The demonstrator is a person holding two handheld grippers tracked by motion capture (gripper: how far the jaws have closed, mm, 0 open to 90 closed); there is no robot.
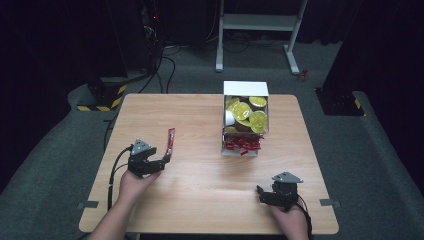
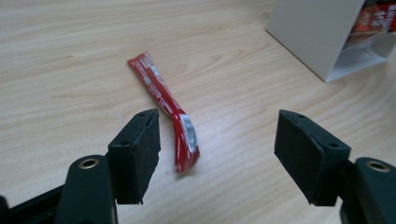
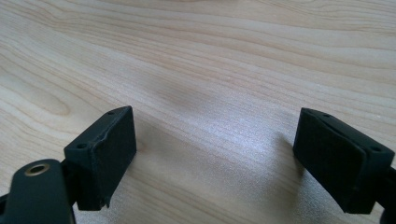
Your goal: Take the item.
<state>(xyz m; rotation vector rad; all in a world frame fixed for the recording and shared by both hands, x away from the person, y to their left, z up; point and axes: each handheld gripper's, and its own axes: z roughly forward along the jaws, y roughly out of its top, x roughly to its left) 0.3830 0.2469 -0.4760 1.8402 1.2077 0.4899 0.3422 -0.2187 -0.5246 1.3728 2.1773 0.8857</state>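
Left gripper near table's left, jaws spread, nothing pinched. Red sachet lies flat on table between the jaws, closer to the left pad, its near end just ahead of it; likely just set down or about to be picked. Box stands far right of centre, 2 compartments: gold-lidded cups in far one, more red sachets in near one, so sorting looks likely. Right gripper idles near right edge, jaws spread, empty, over bare wood, clear of left's work.
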